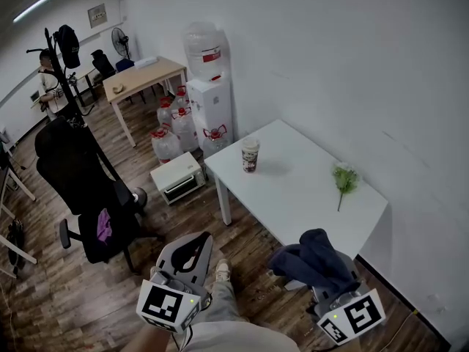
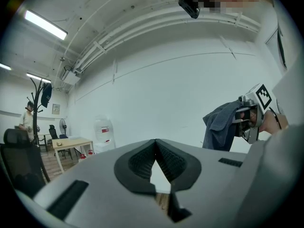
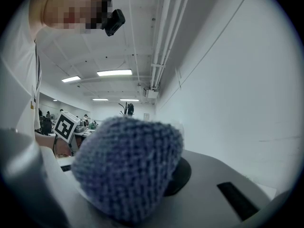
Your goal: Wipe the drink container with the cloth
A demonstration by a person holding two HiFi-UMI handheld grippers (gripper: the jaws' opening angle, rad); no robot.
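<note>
White desk (image 1: 308,196) carries the cup (image 1: 250,155) at eleven o'clock from the right tool (image 1: 333,283) pinching the cloth (image 1: 315,259); best the pressed-together, empty left tool (image 1: 192,249) opens to steady it.

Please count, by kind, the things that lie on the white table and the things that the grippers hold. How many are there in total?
cup: 1
green sprig: 1
cloth: 1
Total: 3
</note>
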